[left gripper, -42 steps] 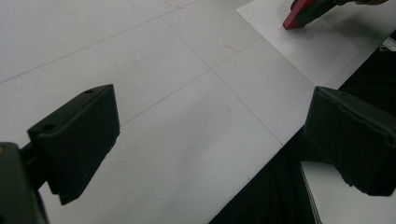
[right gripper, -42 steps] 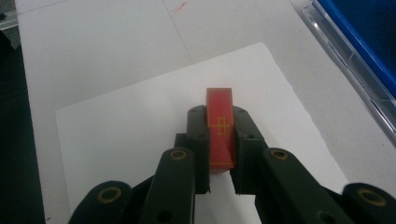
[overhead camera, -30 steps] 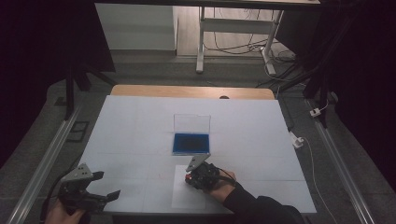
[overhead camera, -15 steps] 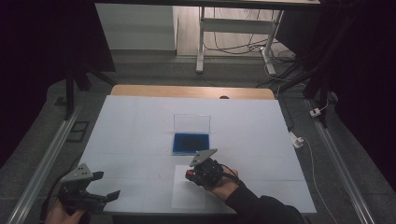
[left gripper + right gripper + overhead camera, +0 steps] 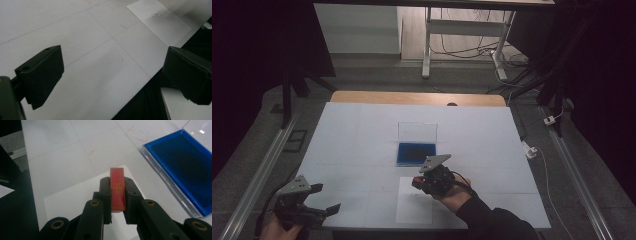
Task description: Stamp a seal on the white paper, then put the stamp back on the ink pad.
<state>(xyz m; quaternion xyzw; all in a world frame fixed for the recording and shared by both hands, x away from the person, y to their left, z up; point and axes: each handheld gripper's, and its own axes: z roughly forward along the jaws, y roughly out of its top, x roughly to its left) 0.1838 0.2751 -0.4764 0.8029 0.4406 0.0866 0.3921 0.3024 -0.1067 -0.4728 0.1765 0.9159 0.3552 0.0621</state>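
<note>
My right gripper point(image 5: 117, 195) is clenched on the red stamp point(image 5: 117, 188), above the paper point(image 5: 414, 200) at the near edge of the surface. The blue ink pad point(image 5: 416, 153) lies open just beyond. I'd keep the stamp level, press squarely into the ink, then lift straight. My left gripper point(image 5: 319, 207) hangs released at the near left.

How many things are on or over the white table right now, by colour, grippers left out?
Red: 1, the stamp block, clamped in the right gripper.
Blue: 1, the ink pad in its open clear case.
White: 1, the paper sheet near the table's front edge.
Total: 3.
</note>
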